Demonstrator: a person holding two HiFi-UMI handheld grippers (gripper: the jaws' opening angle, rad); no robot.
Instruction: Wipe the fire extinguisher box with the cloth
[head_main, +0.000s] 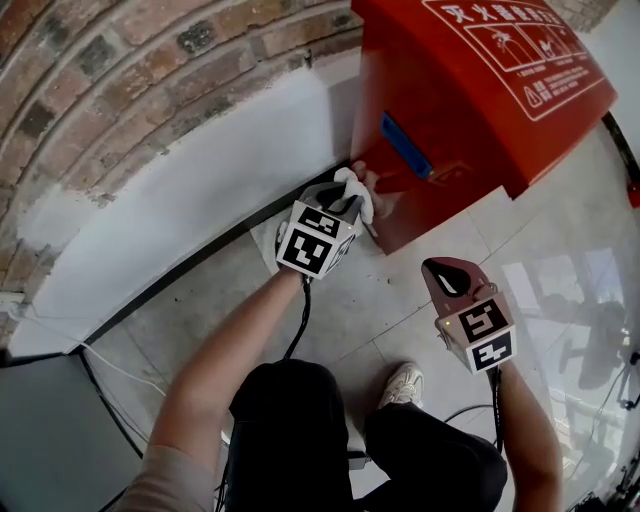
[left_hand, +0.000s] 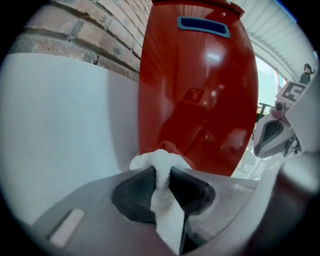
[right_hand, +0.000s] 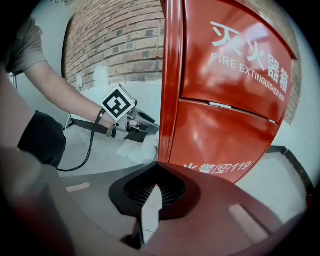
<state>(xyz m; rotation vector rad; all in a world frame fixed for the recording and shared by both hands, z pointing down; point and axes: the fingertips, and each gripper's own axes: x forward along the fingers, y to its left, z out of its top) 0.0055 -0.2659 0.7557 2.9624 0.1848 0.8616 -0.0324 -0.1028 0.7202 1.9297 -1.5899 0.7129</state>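
Head view: red fire extinguisher box (head_main: 470, 90) stands on the tiled floor (head_main: 400, 320) at far right, next to a brick wall (head_main: 120, 70) with a white lower band. White panel of print and pictograms on its top face, too small to read. Blue handle (head_main: 405, 145) on its left side. Left tongs (head_main: 352, 203) hold a white cloth (head_main: 357, 192) against the lower left side of the box, near the floor. Right tongs (head_main: 447, 275) hang nearer, clear of the box.

Left gripper view: left tongs (left_hand: 162, 172) are clamped on the cloth (left_hand: 160, 162), which bunches out in front of the tips and touches the red side of the box (left_hand: 200, 90). Blue handle (left_hand: 203, 26) at top. Right tongs (left_hand: 272, 135) at right edge.

Right gripper view: right tongs (right_hand: 156, 187) are closed together, nothing between them. Box front (right_hand: 225, 100) reads "灭火器箱", "FIRE EXTINGUISHER BOX", and low down "火警 119". Left tongs (right_hand: 145, 129) sit at the box's left edge, with the cloth (right_hand: 134, 150) hanging below them.
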